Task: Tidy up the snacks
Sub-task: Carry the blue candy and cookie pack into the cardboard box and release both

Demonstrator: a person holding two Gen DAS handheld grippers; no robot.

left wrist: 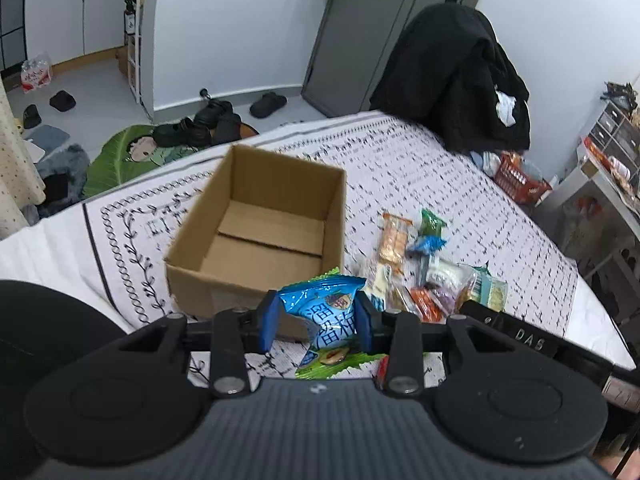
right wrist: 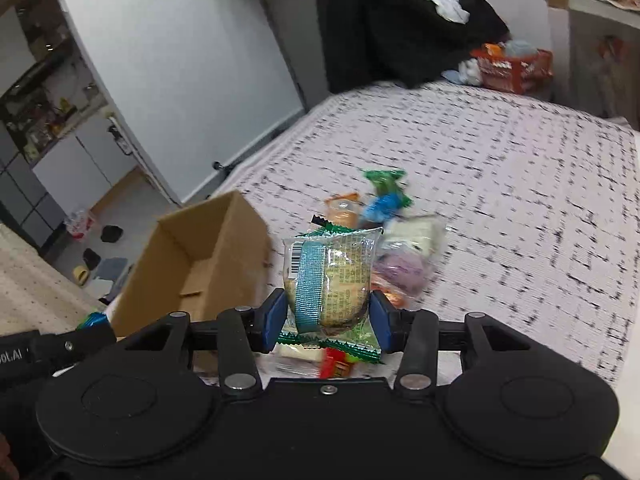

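Left tongs (left wrist: 316, 320) pinch blue packet (left wrist: 326, 308); right tongs (right wrist: 326, 318) pinch clear pastry packet (right wrist: 334, 276).

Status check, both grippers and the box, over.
Left gripper shut on blue snack packet. Right gripper shut on clear-wrapped pastry. Cardboard box empty, open, unobstructed.

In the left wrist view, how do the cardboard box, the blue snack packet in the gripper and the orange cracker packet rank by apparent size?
1. cardboard box, clearly the largest.
2. blue snack packet, held close to the camera in the left gripper, so it may look bigger than it is.
3. orange cracker packet, farther away; second and third places stay unsure.
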